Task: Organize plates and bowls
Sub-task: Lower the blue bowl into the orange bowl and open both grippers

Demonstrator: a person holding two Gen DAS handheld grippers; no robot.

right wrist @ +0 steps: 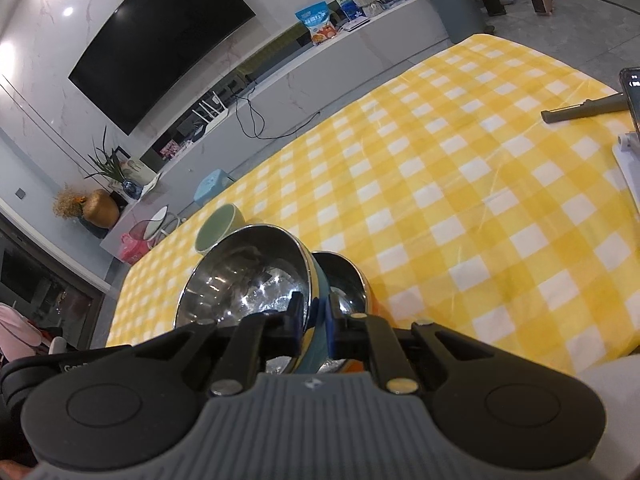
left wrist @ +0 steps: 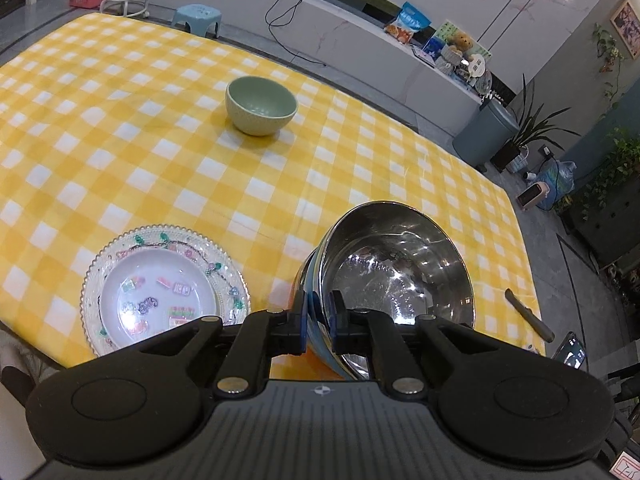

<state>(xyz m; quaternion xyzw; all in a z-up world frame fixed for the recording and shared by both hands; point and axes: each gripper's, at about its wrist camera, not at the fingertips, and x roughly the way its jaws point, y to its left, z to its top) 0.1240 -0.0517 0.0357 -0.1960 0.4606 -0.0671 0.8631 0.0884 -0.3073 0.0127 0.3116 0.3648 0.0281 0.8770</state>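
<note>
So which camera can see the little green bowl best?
The left wrist view. The green bowl stands whole and unblocked on the yellow checked cloth. In the right wrist view it peeks out behind a steel bowl, partly hidden.

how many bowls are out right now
3. Large steel bowl gripped at its rim, tilted. Smaller steel bowl right behind it in the right wrist view. Pale green ceramic bowl alone farther across the checked cloth.
</note>
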